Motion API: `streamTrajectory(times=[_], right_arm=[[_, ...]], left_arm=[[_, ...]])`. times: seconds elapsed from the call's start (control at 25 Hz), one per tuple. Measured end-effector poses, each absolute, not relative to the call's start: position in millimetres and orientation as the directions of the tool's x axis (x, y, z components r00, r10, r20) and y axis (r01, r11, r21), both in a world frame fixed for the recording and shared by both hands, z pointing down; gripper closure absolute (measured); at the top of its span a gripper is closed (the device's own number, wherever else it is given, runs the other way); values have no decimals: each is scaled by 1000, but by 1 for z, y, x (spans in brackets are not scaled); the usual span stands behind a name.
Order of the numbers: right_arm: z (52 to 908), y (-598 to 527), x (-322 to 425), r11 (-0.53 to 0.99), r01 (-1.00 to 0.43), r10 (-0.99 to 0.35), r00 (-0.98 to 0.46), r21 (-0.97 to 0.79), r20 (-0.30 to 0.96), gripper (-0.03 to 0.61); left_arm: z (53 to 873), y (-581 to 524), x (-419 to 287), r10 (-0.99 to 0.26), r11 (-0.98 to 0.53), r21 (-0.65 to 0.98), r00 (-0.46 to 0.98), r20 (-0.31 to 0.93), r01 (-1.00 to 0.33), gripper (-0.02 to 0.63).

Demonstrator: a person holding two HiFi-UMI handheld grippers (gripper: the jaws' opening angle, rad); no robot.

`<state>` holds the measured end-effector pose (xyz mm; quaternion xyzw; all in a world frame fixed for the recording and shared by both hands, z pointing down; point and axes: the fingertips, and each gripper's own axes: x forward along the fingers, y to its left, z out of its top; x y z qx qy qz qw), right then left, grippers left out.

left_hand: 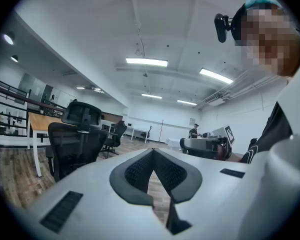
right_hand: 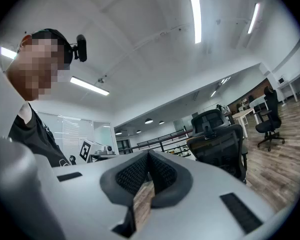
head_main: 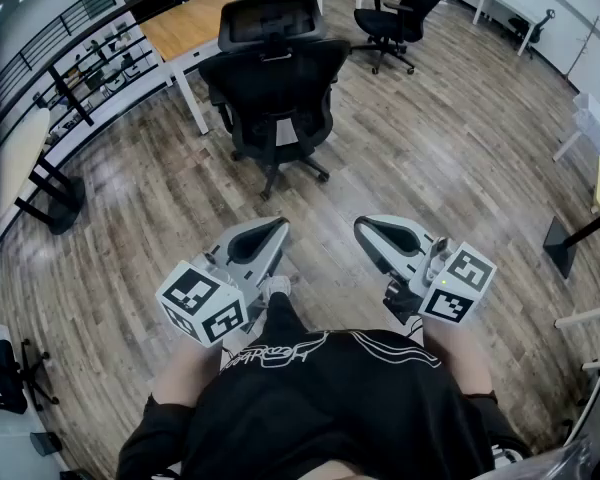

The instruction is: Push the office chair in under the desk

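The desk [head_main: 190,23] is standing at upper left, with the chair [head_main: 275,83] sitting just beside it, back toward the person, not pushed under. Nearer, the left gripper [head_main: 277,226] is hovering clenched and empty, well short of the chair; the right gripper [head_main: 366,230] is doing likewise beside it.

Two grippers [head_main: 278,228] [head_main: 364,232], at least three chairs [head_main: 275,88] [head_main: 392,16] [head_main: 2,386]
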<state>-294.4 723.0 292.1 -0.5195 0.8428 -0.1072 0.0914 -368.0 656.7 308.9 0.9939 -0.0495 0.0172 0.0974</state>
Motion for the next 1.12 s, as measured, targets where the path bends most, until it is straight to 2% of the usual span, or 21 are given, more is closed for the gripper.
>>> streamTrajectory(times=[0.6, 0.88, 1.12], right_arm=[[298, 692, -275, 378, -887, -922, -387, -265, -21, 538], [313, 637, -252, 348, -899, -932, -361, -265, 1, 537], [320, 550, -214, 298, -906, -947, -320, -301, 26, 537]], left_arm=[[313, 623, -362, -101, -973, 202, 993, 55, -110, 606], [328, 563, -339, -85, -972, 214, 994, 75, -100, 606], [332, 470, -307, -77, -967, 236, 992, 101, -99, 606]])
